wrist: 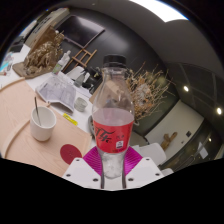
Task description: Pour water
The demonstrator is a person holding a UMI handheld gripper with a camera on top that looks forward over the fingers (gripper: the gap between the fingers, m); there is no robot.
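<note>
We have the plastic bottle [113, 115] caught low between our two fingers, the pink pads [97, 158] pressed against its base on either side, so the gripper [113, 165] is closed on it to about the bottle's width. The bottle stands upright with its dark cap [115, 62] on top and a red label [113, 135] around its lower half; we cannot tell how much water is inside. Holding it low, we judge, leaves the neck free to swing over a rim when we tip it.

The likely target is the white cup [42, 123] — it sits on the pale round table [15, 125] off to the left of the bottle and well apart from it, with a thin stick or straw [37, 106] leaning in it. A red disc [69, 153] lies on the table between cup and fingers. We judge the pour not yet begun — the bottle is not tilted, and the cap seems to be on.
</note>
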